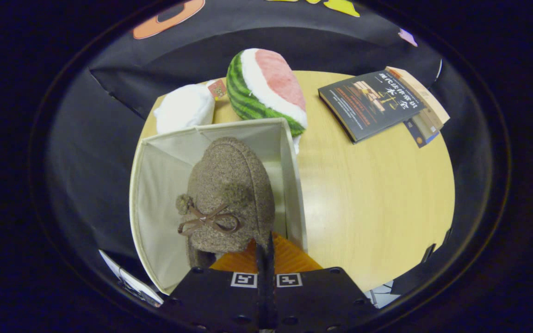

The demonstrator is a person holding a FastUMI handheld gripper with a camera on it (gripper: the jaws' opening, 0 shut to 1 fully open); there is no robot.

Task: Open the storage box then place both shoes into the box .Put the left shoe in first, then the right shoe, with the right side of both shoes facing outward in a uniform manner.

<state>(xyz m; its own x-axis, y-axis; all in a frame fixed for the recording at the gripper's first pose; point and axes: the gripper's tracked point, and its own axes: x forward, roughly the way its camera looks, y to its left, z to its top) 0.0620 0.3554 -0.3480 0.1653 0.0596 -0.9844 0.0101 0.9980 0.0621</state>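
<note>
A brown fuzzy shoe with a small leather bow hangs toe-forward over the open cream fabric storage box. My gripper is shut on the shoe's heel rim, the fingers pressed together with the rim pinched between them. The shoe covers the box's right half; the left half of the box interior shows bare fabric. The box stands on a round wooden table.
Beyond the box lie a plush watermelon slice and a white soft object. A stack of books lies at the table's far right. Bare tabletop stretches to the right of the box.
</note>
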